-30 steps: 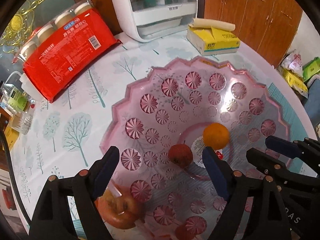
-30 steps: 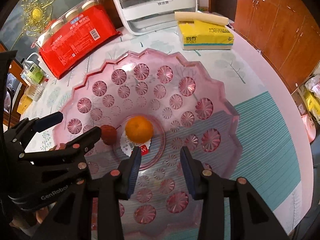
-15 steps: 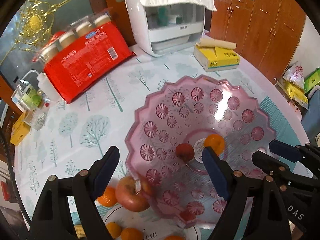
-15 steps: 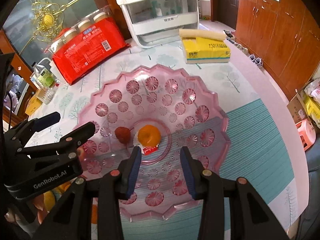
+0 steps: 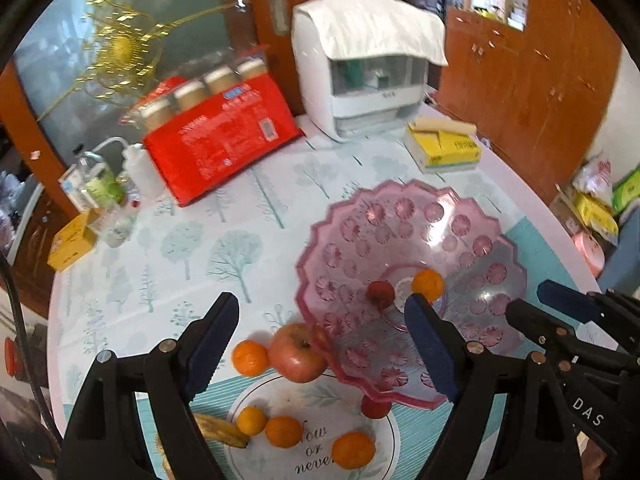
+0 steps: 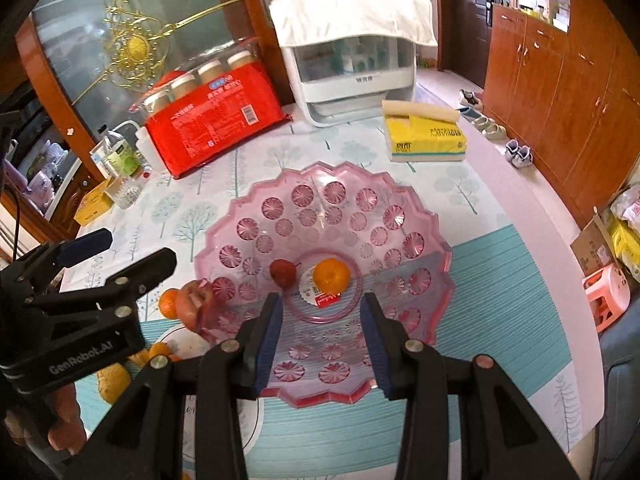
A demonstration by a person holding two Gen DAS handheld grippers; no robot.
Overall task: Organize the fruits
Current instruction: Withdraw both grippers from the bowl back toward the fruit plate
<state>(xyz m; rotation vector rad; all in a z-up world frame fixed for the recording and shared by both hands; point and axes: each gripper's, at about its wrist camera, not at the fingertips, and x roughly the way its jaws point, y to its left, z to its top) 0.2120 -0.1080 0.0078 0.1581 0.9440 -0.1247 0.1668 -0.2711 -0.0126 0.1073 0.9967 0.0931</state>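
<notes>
Both grippers had pulled up and back from the pink bowl (image 6: 404, 208), bringing the loose fruit at its near-left edge into view.

Left gripper (image 5: 320, 344) and right gripper (image 6: 320, 328) hung with jaws apart, holding nothing. One orange (image 6: 331, 275) and a small red fruit (image 6: 283, 273) lay at the bowl's centre; the apple (image 5: 297, 353) and more oranges (image 5: 250, 357) waited on the white plate (image 5: 384, 426). A good next pick would probably straddle the apple's widest part, clear of the bowl rim it touched.
</notes>
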